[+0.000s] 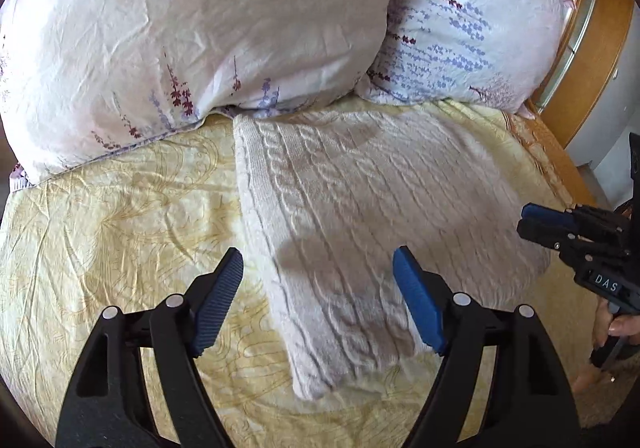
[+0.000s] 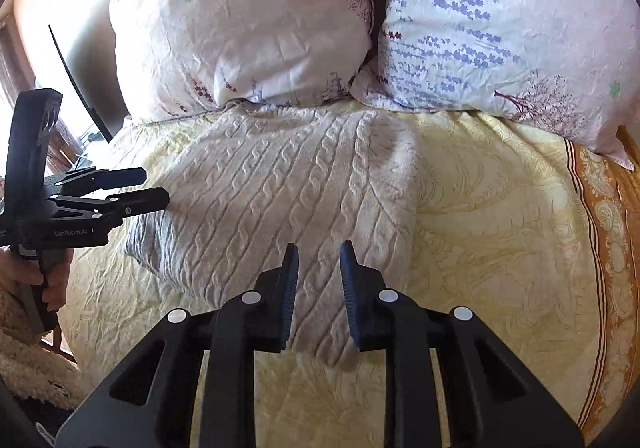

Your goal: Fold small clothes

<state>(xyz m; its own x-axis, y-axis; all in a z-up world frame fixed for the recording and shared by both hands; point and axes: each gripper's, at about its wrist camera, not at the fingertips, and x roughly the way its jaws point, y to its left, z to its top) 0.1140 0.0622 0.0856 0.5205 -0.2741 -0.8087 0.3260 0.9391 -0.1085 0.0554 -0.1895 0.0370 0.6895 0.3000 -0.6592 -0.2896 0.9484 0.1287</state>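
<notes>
White cable-knit garment (image 1: pixel 340 208) lies flat on bed sheet (image 1: pixel 120 216), below two pillows (image 1: pixel 192 28). Left gripper (image 1: pixel 318 268) angled down over its near edge, jaws wide apart, empty. Right gripper (image 2: pixel 319 260) jaws slightly apart, empty. Only right view shows the sheet's orange border (image 2: pixel 612 248).

Sunlit bed (image 1: pixel 100 228), two floral pillows (image 1: pixel 192 28)
</notes>
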